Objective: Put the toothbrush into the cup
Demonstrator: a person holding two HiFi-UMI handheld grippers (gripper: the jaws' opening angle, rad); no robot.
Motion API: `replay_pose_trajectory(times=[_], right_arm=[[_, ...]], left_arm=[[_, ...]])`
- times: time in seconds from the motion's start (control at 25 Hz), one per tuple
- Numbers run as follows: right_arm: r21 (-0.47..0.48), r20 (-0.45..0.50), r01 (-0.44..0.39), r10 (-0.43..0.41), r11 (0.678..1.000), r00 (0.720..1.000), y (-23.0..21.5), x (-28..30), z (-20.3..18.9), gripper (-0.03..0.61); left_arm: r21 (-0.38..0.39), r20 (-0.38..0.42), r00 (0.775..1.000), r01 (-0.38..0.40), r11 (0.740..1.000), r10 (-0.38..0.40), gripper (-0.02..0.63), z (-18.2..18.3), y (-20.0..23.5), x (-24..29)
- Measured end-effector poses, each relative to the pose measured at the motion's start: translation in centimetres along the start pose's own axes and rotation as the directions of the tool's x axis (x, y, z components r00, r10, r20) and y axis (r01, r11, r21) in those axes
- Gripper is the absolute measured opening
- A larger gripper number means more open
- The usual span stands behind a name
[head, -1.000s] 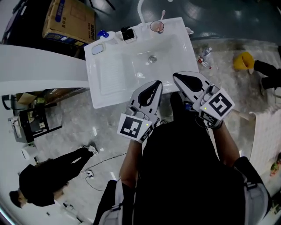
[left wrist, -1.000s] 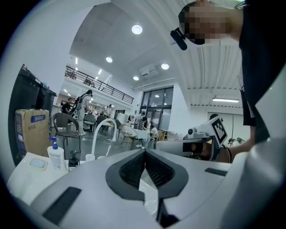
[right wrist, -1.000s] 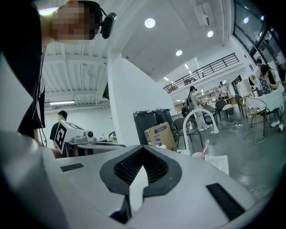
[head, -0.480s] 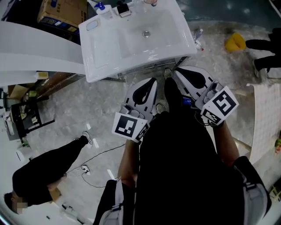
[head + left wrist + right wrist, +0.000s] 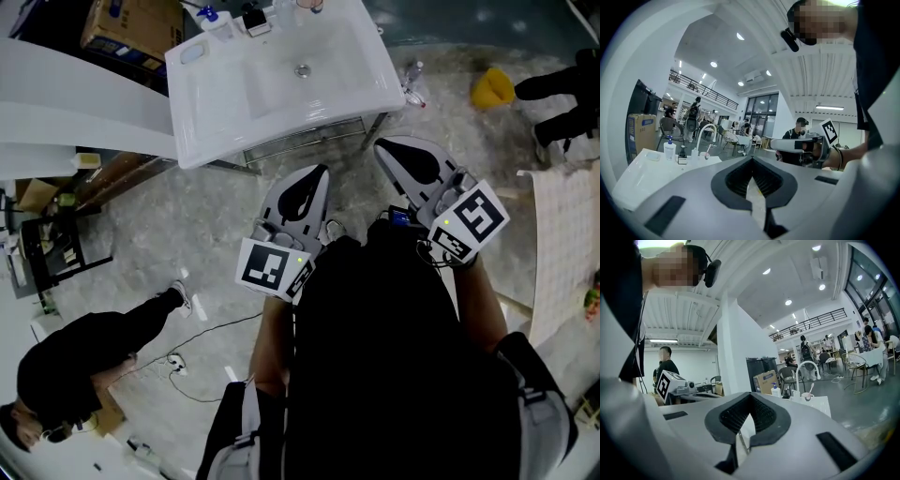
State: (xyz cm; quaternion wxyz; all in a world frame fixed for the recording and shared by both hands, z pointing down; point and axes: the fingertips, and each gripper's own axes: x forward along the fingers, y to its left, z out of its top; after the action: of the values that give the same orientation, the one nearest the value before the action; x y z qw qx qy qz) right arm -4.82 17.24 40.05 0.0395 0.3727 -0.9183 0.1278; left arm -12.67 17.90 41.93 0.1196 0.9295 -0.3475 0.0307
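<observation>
Toothbrush already sticking up out of the cup at the back of the sink, well ahead of both grippers, neither clearly nearer. Left gripper and right gripper closed, empty. Looks done tbh.

The left gripper and the right gripper are built alike: pale grey, wedge-shaped shells, with black ribbed padding lining a teardrop hollow behind the tips. At the rear of each sits a white marker cube printed with black squares, with a small green light at its edge. A blue part and thin dark cables show just behind the right gripper's shell. Behind both grippers the person wears a black top. A dark band circles the wrist behind the right gripper.
</observation>
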Motion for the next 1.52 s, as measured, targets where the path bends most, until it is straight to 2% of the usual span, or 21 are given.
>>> replay_pose_trajectory(times=[0.32,0.64,0.88,1.08,1.52], right_arm=[[-0.001,0.001,-0.03,0.03,1.0,1.0,-0.3,-3.6,0.4,0.012],[0.048,-0.009,-0.057,0.058,0.997,0.998,-0.2,-6.1,-1.1,0.012],[0.036,-0.007,-0.045,0.045,0.998,0.999,-0.5,-7.5,-1.3,0.012],[0.035,0.002,-0.066,0.066,0.997,0.998,0.3,-8.5,-1.4,0.012],[0.039,-0.003,-0.087,0.088,0.995,0.996,0.9,-8.9,-2.1,0.012]], left_arm=[[-0.029,0.014,1.0,0.024,0.999,-0.024,0.008,0.9,-3.5,1.7],[-0.028,-0.015,0.999,0.041,0.999,-0.041,0.009,0.1,-6.5,3.0],[-0.024,-0.028,0.999,0.044,0.999,-0.044,0.009,-0.4,-8.1,3.3],[-0.013,-0.034,0.998,0.045,0.999,-0.046,0.009,-0.7,-9.6,3.1],[-0.008,-0.037,0.999,0.025,1.0,-0.026,0.009,-1.1,-10.0,2.5]])
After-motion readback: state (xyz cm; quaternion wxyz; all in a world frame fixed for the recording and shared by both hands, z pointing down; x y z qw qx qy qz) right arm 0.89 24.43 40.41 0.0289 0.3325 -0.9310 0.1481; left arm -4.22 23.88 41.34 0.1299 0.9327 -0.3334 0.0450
